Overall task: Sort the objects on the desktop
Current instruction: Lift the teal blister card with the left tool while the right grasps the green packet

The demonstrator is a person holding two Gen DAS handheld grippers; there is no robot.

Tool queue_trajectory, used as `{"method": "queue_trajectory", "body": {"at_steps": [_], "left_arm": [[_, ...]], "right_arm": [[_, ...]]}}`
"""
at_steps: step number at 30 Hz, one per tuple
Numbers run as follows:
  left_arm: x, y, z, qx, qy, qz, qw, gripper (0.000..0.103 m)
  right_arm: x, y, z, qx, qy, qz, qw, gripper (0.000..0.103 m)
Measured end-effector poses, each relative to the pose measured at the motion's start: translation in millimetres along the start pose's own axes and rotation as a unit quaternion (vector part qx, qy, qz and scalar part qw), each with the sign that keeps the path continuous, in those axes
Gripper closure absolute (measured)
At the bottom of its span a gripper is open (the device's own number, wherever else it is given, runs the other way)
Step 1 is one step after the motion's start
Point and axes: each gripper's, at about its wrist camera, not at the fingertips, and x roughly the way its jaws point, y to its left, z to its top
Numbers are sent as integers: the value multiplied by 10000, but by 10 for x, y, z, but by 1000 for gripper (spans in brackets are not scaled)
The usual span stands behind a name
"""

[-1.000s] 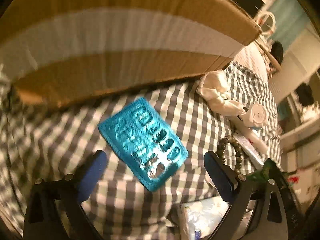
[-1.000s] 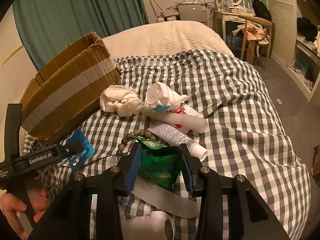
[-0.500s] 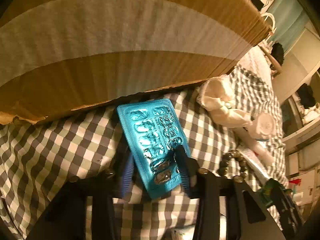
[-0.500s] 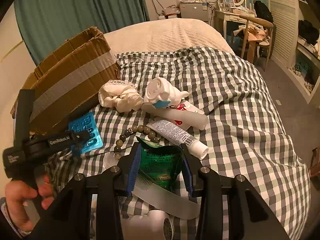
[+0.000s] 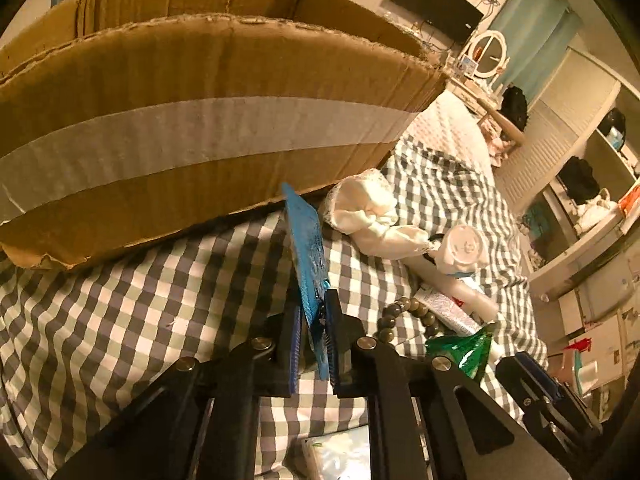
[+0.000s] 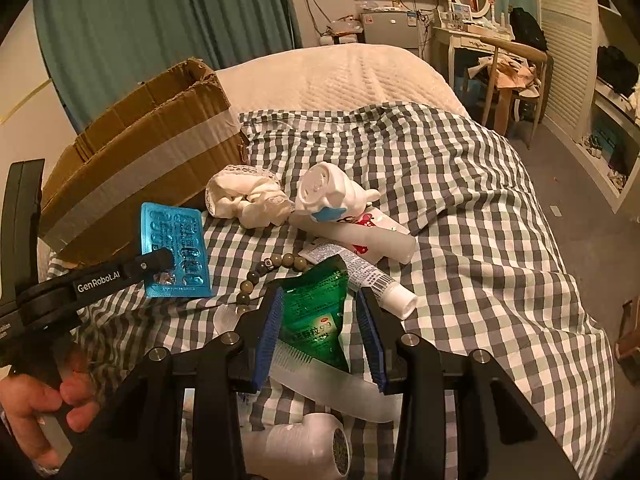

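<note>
Checked bedding covers the bed (image 6: pixel 460 184) you are working on, with a taped cardboard box (image 6: pixel 140 168) at its left edge and a clutter of small things beside it. Your left gripper (image 5: pixel 312 344) has its jaws clamped on the lower end of the blue blister pack (image 5: pixel 306 248), which stands on edge and clear of the cloth, just in front of the box wall and below its rim.

The step in hand looks to be carrying the pack into the box. You hold only a narrow strip of a thin, stiff card, so lift straight up until the whole pack clears the torn rim, then move over the opening before you let go. Keep the squeeze steady; a card gripped by its end can pivot or slip if it knocks the cardboard. Release low inside, so it drops flat.

Your right gripper (image 6: pixel 320 336) has its jaws part open on either side of the green sachet (image 6: pixel 316 308); whether they press it I cannot tell. Close on it only once the left side is finished. The bead bracelet (image 6: pixel 256 276) and the white tube (image 6: pixel 372 280) lie touching the sachet, so take care not to drag them along.
</note>
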Motion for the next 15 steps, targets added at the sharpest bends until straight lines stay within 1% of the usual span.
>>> {"method": "queue_trajectory", "body": {"at_steps": [1, 2, 4, 6, 8, 9, 11, 14, 15], "left_arm": [[-21, 20, 12, -4, -42, -6, 10000, 95], [-35, 4, 28, 10, -78, -24, 10000, 95], [-32, -50, 22, 90, -113, -31, 9999, 95], [53, -137, -1, 161, -31, -49, 9999, 95], [131, -170, -15, 174, 24, 3, 9998, 95], [136, -175, -17, 192, 19, 22, 9998, 95], [165, -205, -6, 288, 1, 45, 9996, 95], [224, -256, -6, 427, -56, 132, 9990, 93], [247, -295, -17, 575, -91, 205, 9981, 93]], "right_arm": [[-2, 6, 2, -28, -6, 7, 10000, 77], [9, 13, 3, -66, 22, 10, 10000, 81], [38, 11, -12, -70, 75, 65, 9999, 82], [73, -1, -36, -75, 78, 79, 9999, 80], [107, -6, -52, -139, 75, 78, 9998, 60], [115, -6, -57, -188, 34, 45, 9998, 46], [139, 5, -46, -253, -9, 53, 9997, 45], [261, 39, -8, -329, 123, 27, 9994, 45], [321, 62, -2, -402, 198, 3, 9990, 45]]}}
